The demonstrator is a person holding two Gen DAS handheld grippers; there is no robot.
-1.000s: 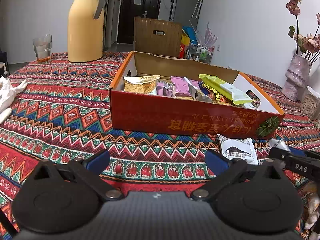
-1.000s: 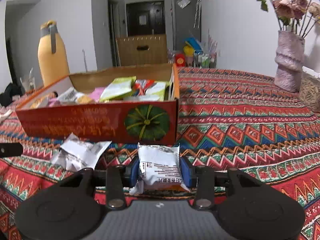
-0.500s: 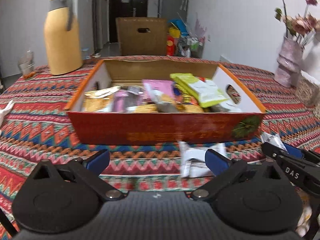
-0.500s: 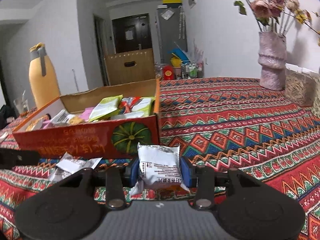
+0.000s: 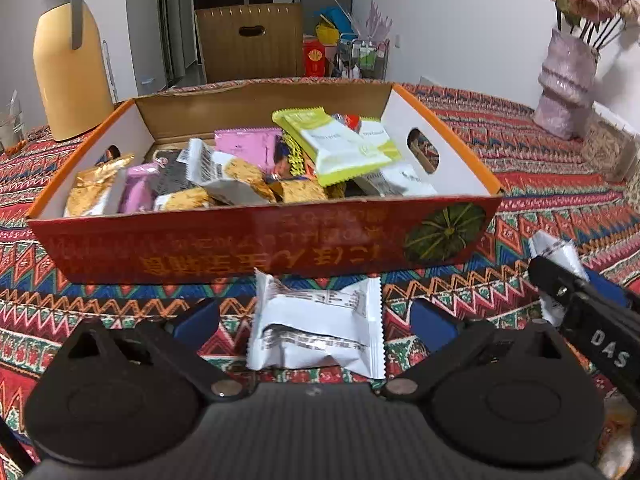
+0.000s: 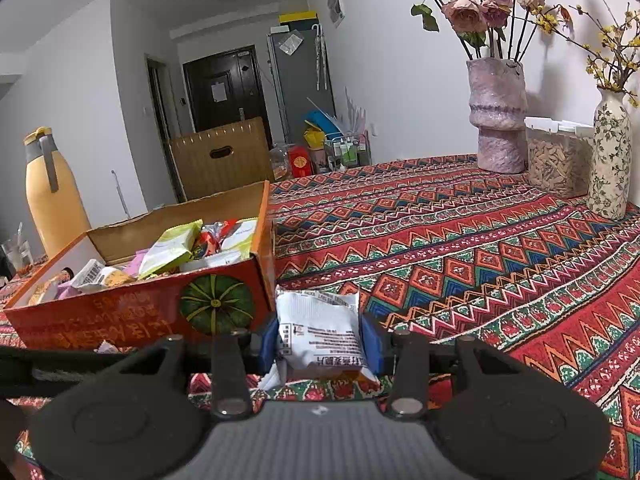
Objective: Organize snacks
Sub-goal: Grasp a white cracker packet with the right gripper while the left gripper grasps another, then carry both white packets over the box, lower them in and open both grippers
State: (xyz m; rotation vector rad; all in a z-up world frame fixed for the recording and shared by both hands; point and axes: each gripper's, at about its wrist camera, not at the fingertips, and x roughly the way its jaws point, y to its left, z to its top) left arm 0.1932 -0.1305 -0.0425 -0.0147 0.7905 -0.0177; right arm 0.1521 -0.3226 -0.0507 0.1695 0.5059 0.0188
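left gripper [image 5: 314, 320]: my jaws spread wide, crumpled white packet [image 5: 316, 330] lying between them on the tablecloth [image 5: 120, 308], pads clear of it
right gripper [image 6: 320, 340]: my jaws clamped on second white packet [image 6: 320, 332]
snack box [image 5: 240, 248]: just beyond both packets, full of snacks

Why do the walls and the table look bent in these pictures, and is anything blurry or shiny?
Left wrist view: the fisheye lens curves the table edge and darkens the corners; the box front is slightly smeared with a pale sheen. Right wrist view: walls bow the same way, yet the held white packet and the pink vase look sharp.
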